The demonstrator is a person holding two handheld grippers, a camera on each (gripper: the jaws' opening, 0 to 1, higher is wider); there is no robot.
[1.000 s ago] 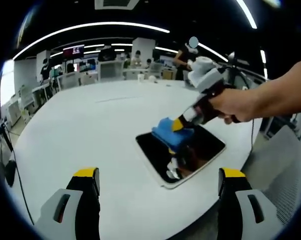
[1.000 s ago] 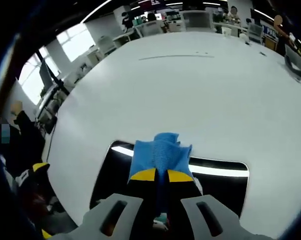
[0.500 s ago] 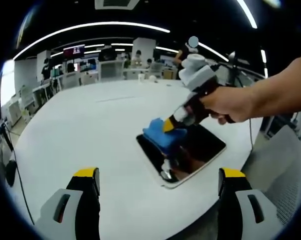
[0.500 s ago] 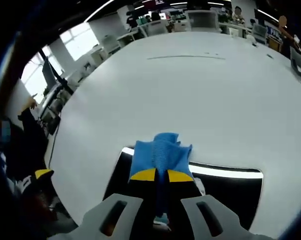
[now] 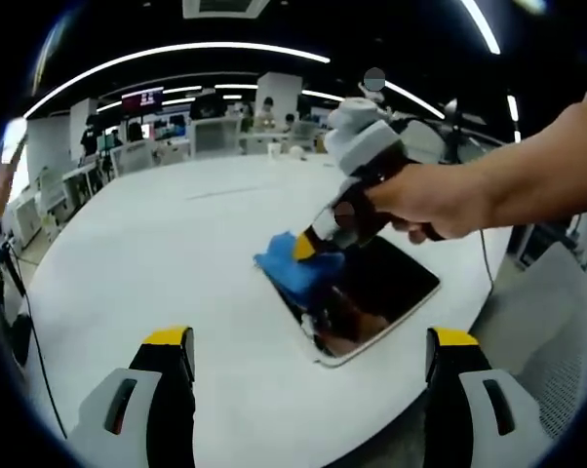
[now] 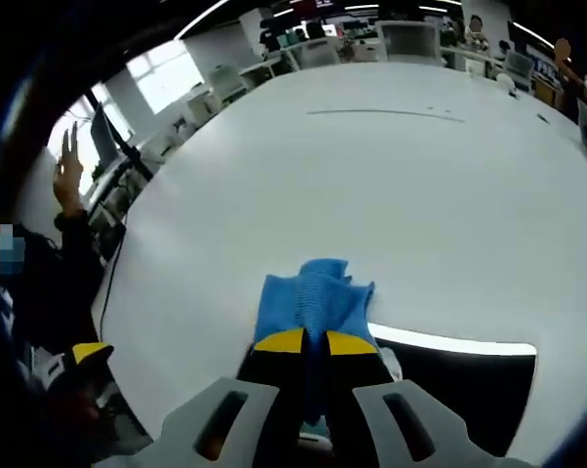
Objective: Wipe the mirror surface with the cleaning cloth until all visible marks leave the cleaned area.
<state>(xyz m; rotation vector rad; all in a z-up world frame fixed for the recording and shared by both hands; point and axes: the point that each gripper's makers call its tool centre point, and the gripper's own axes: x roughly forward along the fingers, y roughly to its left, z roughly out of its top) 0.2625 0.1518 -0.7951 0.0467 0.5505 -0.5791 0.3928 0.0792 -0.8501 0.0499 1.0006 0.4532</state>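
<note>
The right gripper (image 6: 315, 343) had its jaws clamped on the blue cleaning cloth (image 6: 314, 300), low in the frame's centre, at the mirror (image 5: 371, 297) edge on the white table (image 5: 157, 253); the left gripper (image 5: 313, 353) stood wide apart, holding nothing.

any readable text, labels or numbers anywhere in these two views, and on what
None can be read.
Wall screen far behind the table: red and lit, too small and blurred to read.
Cleaning cloth, mirror, right gripper and left gripper: no print visible.
</note>
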